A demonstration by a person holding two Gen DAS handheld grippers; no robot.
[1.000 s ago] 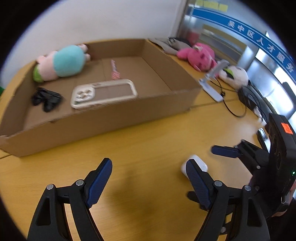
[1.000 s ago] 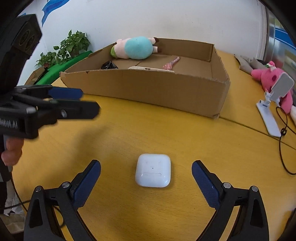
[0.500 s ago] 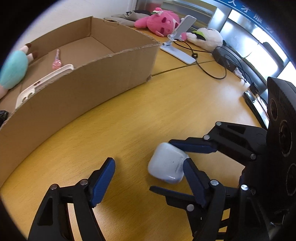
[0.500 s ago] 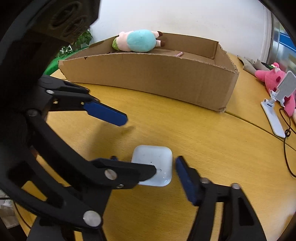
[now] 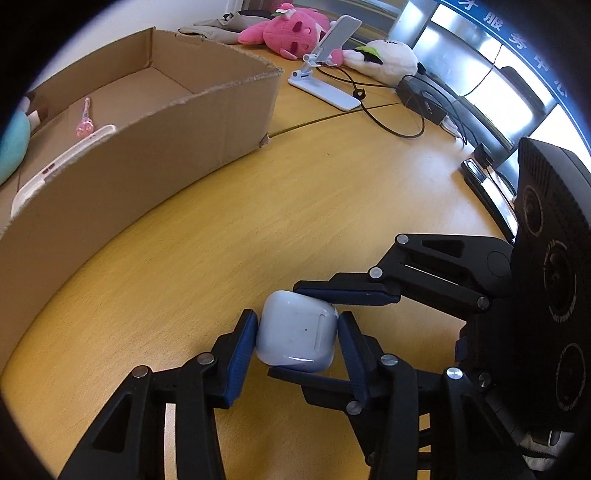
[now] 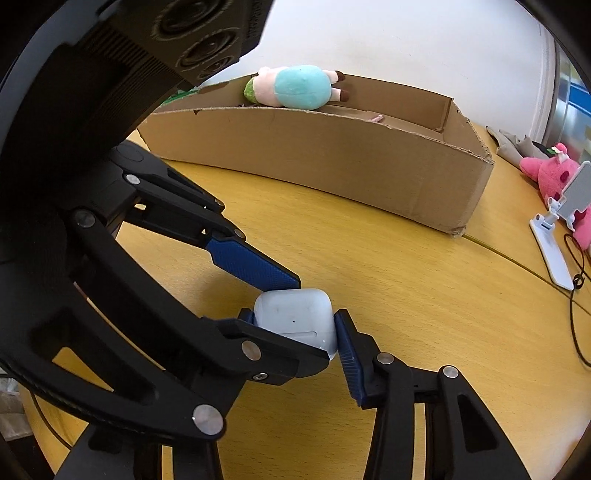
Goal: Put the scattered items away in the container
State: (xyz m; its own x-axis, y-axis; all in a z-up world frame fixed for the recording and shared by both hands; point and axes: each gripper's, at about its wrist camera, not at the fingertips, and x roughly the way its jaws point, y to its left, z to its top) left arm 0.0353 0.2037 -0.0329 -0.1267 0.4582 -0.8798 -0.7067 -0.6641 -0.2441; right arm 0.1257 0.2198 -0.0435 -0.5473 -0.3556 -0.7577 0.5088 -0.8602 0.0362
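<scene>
The white earbud case (image 5: 296, 334) sits on the wooden worktop (image 5: 280, 206), nearest of all, and both tools are clamped on it at once; the left tool (image 5: 297, 341) presses its blue pads against two opposite sides of the case, its jaws having just been closing with the case between them; the right tool (image 6: 295, 325), coming in crosswise to the left one, grips the other two sides, and its jaws too have just been closing on the case; in the right wrist view the left tool's upper blue pad (image 6: 255, 267) lies along the case's far edge, while its lower finger crosses in front of the case and hides part of it.

Beyond the case, across a stretch of bare worktop, stands the cardboard box (image 5: 155, 147), the case well apart from its near wall; inside the box lie a white phone case (image 5: 62, 160), a small pink item (image 5: 84, 123) and a plush toy in a teal top (image 6: 291, 86) against the far wall.

Farther than the case and off to the right of the box stand a white phone stand (image 5: 327, 66) with a black cable (image 5: 388, 122), a pink plush (image 5: 288, 31) and a white plush (image 5: 384, 57).
</scene>
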